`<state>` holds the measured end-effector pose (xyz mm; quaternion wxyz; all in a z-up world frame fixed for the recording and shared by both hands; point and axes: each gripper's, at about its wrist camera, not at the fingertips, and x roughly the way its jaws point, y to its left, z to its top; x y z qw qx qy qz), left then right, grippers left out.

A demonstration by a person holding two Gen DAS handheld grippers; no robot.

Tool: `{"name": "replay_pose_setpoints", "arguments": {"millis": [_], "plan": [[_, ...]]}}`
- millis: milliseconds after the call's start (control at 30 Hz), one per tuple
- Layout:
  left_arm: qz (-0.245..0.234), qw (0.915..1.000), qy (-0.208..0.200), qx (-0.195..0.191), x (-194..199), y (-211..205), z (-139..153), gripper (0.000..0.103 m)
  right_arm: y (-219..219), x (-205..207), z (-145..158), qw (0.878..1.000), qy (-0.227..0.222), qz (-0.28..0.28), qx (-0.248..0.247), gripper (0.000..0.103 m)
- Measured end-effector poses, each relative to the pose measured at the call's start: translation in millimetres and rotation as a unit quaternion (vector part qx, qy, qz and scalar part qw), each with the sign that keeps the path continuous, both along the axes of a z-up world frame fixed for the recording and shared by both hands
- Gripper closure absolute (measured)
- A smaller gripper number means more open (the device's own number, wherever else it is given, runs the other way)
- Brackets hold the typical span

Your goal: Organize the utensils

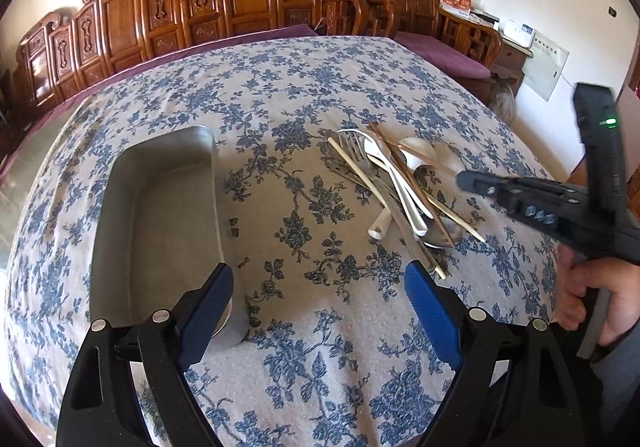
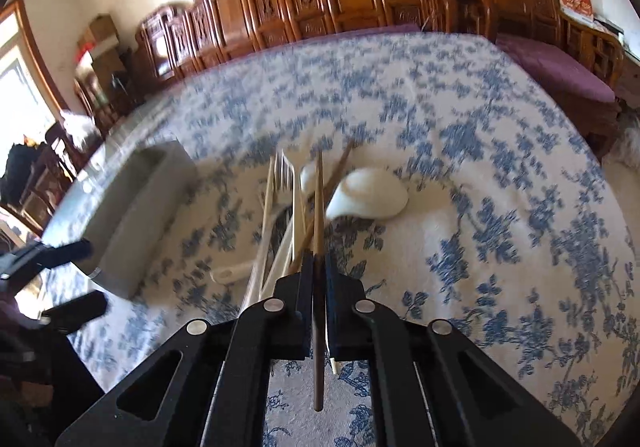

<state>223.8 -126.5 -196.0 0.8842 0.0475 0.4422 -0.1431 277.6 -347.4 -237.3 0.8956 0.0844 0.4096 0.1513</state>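
Two wrist views of a utensil-sorting task on a surface [image 1: 304, 95] draped with a blue floral cloth. The utensils lie in one crossed heap [image 1: 400, 191] to the right of an empty metal tray [image 1: 160, 207], near it but not touching; the tray's long, open shape suits it as the destination for the long-handled pieces. The heap mixes a metal fork [image 1: 354, 151], a white ceramic spoon [image 2: 370, 195], pale chopsticks [image 1: 360, 171] and a metal spoon [image 1: 442, 235] lying bowl-down at the near end.

The right hand-held gripper [image 2: 319, 259] has its jaws drawn together on a brown chopstick [image 2: 319, 207], gripped partway along its length so that one end projects forward over the heap and the other trails back between the arms. A second, paler stick beside it may also be caught, though motion blur leaves this uncertain. Gripping a thin rod between flat pads keeps it aligned with the fingers, which should ease laying it lengthwise in the tray.

The left hand-held gripper [image 1: 318, 287] hangs with jaws wide apart and nothing between them, one blue pad [image 1: 208, 299] over the tray's near right wall, the other [image 1: 430, 307] over bare cloth. This position would let it steady the tray or receive the next piece. A hand [image 1: 592, 299] holds the right tool's grip.
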Motion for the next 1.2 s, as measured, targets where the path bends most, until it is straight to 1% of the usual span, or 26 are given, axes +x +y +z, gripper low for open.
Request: {"name": "replay_pose_setpoints", "arguments": {"millis": [100,167,267,367,467,533,567,600,667,733,833,900,1033,1100,1200], "plan": [[-0.005,1.0000,0.002,-0.001,6.0,-8.7,-2.3,0.020,-12.3,-2.9,9.3,1.000,-0.019,-0.017,0.011,0.097],[-0.009,0.9999,0.005,-0.001,11.7,-16.3,-4.2,0.022,-23.1,-3.6,15.2,0.999,-0.032,-0.037,0.020,0.097],[-0.015,0.9998,0.010,-0.004,21.0,-29.6,-6.4,0.026,-34.3,-2.6,18.9,0.998,-0.040,-0.053,0.024,0.097],[-0.022,0.9995,0.015,-0.014,30.2,-44.8,-8.8,0.034,-41.4,-1.3,16.4,0.997,-0.039,-0.063,0.013,0.097],[-0.030,0.9988,0.026,-0.029,37.2,-61.9,-11.5,0.043,-47.7,0.7,14.9,0.997,-0.039,-0.072,0.005,0.097],[-0.035,0.9976,0.038,-0.047,40.9,-73.0,-14.5,0.054,-50.8,1.4,12.7,0.996,-0.037,-0.077,0.004,0.097],[-0.036,0.9969,0.044,-0.054,42.6,-78.7,-16.9,0.058,-51.1,1.1,11.9,0.996,-0.036,-0.079,0.003,0.097],[-0.039,0.9965,0.048,-0.056,44.1,-84.7,-19.2,0.064,-51.5,0.8,11.5,0.996,-0.035,-0.080,0.004,0.097],[-0.043,0.9960,0.053,-0.057,46.1,-94.0,-22.2,0.070,-52.1,0.8,12.0,0.996,-0.036,-0.081,0.006,0.097],[-0.045,0.9951,0.062,-0.063,50.4,-102.1,-26.4,0.081,-52.2,0.6,12.6,0.996,-0.038,-0.084,0.006,0.096],[-0.039,0.9931,0.074,-0.082,58.6,-107.9,-30.3,0.089,-54.3,1.6,11.1,0.995,-0.036,-0.093,0.006,0.096],[-0.029,0.9925,0.083,-0.085,63.8,-109.2,-35.0,0.092,-55.0,2.5,9.5,0.995,-0.031,-0.096,0.008,0.096],[-0.015,0.9928,0.097,-0.070,69.2,-108.1,-43.9,0.093,-52.4,2.9,9.7,0.995,-0.032,-0.093,0.007,0.096],[-0.011,0.9920,0.104,-0.071,71.3,-105.5,-47.6,0.096,-50.7,2.7,9.9,0.995,-0.033,-0.091,0.007,0.096],[-0.009,0.9920,0.104,-0.070,71.6,-103.4,-49.2,0.097,-49.8,3.4,9.0,0.995,-0.031,-0.091,0.006,0.096]]}}
